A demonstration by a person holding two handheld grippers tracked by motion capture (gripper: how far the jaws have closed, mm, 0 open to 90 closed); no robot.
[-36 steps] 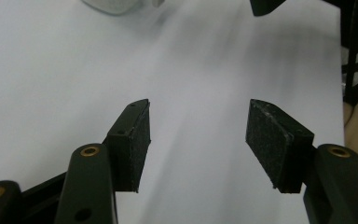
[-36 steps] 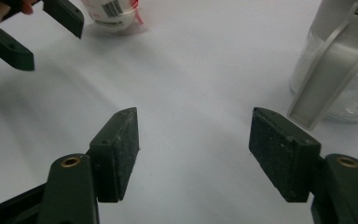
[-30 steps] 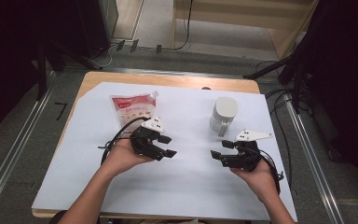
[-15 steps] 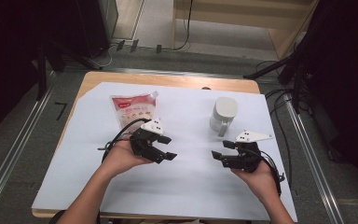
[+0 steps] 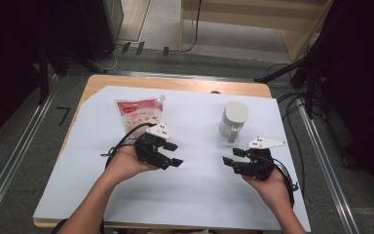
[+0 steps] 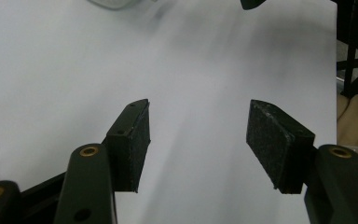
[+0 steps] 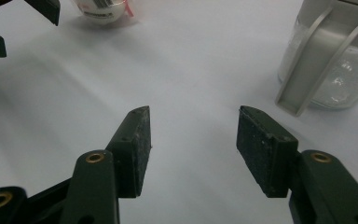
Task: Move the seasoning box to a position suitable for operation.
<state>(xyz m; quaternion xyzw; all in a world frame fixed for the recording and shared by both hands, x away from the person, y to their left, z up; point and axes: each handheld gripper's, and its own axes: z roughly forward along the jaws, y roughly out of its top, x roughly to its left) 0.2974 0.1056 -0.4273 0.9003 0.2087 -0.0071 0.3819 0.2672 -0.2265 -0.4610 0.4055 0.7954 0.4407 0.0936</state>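
White sheet [image 5: 195, 185] covers the tabletop; on it, the lidded jug [image 5: 233, 120] stands near the far right corner, just beyond the right gripper [image 5: 234, 159], whose empty jaws have been narrowing. Left gripper [image 5: 174, 154] gapes empty, the pouch [image 5: 139, 113] behind it.

A lab-like recording room: a wooden table [image 5: 175, 84] under a white sheet [image 5: 195, 185], metal floor rails [image 5: 9, 168] on both sides of the table, cables [image 5: 190, 46] and dark stands [image 5: 311, 73] behind it.
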